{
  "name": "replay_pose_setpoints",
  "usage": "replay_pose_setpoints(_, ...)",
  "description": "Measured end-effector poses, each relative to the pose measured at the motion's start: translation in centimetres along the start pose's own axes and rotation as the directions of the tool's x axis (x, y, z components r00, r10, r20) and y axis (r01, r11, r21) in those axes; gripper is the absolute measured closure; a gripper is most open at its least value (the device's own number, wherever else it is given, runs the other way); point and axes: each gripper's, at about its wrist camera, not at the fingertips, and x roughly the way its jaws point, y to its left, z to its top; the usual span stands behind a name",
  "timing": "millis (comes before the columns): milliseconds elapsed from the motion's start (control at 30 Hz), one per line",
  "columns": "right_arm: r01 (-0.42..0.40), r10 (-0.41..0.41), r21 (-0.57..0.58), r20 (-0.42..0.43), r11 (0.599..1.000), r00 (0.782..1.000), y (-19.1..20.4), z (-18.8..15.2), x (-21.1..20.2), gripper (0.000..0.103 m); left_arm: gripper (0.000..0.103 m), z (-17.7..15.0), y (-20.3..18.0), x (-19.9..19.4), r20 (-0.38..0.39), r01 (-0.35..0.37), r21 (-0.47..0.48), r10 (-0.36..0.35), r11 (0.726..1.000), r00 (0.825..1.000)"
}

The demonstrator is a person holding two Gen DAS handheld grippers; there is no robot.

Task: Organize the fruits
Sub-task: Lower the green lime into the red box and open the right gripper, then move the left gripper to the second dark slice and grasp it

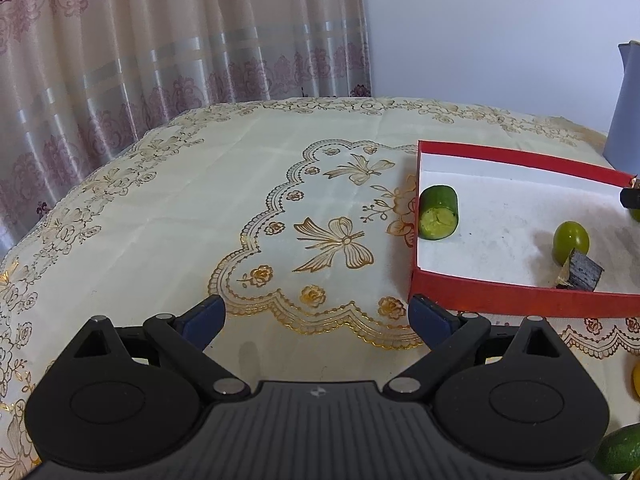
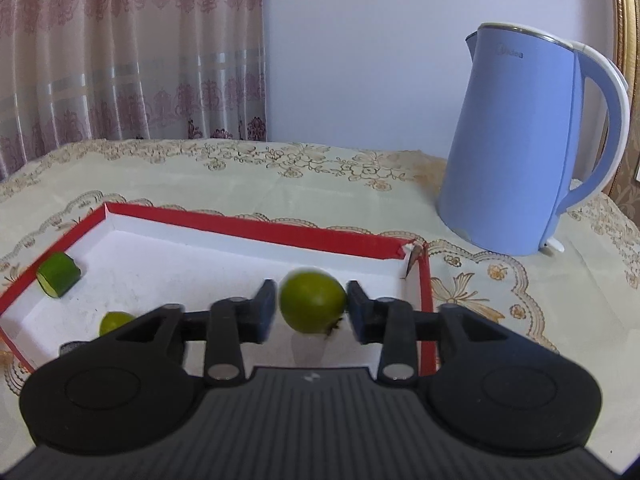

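Cream tablecloth [image 1: 200, 220] patterned with gold butterflies and roses; pink curtain [image 1: 140, 40] with maroon florals and pale stripes. Red tray [image 2: 256, 229], white inside. Dark green cucumber piece [image 1: 438, 212], paler cut face; yellow-green lime [image 2: 312, 304]. Pale blue kettle [image 2: 516, 144], white-trimmed handle.

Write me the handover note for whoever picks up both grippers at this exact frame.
Left gripper: open, empty, over the tablecloth beside the red tray.
Right gripper: over the tray, a blurred green fruit between its fingers with gaps both sides; looks just released.
Done: cucumber piece and small green fruit lie in the tray.
Left: a green fruit and a yellow one sit outside, near edge.
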Motion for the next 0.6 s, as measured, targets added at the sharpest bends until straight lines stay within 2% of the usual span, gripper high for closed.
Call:
replay_pose_setpoints(33, 0.004, -0.004, -0.003, 0.014, 1.000, 1.000, 0.0, 0.1, -0.3, 0.042, 0.004, 0.0, 0.0, 0.0, 0.000, 0.001, 0.000, -0.001, 1.000, 1.000)
replay_pose_setpoints(167, 0.004, -0.003, -0.019, 0.034, 1.000, 0.999, 0.4, 0.5, -1.2, 0.042, 0.004, 0.0, -0.1, -0.3, 0.000, 0.001, 0.004, -0.001, 1.000, 1.000)
replay_pose_setpoints(300, -0.005, 0.005, -0.004, 0.088, 1.000, 0.996, 0.1, 0.3, -4.4, 0.042, 0.004, -0.2, 0.0, -1.2, 0.010, 0.021, -0.005, -0.021, 1.000, 1.000)
replay_pose_setpoints(467, -0.018, 0.017, 0.008, 0.181, 1.000, 0.983, -0.9, -1.7, -11.4, 0.042, 0.004, -0.9, 0.1, -3.3, 0.040, 0.102, -0.014, -0.101, 0.995, 0.994)
replay_pose_setpoints(600, -0.036, 0.032, 0.016, 0.196, 0.999, 0.980, -1.2, -4.3, -15.7, 0.042, 0.004, -1.9, -0.1, -4.8, 0.039, 0.198, -0.012, -0.197, 0.980, 0.980)
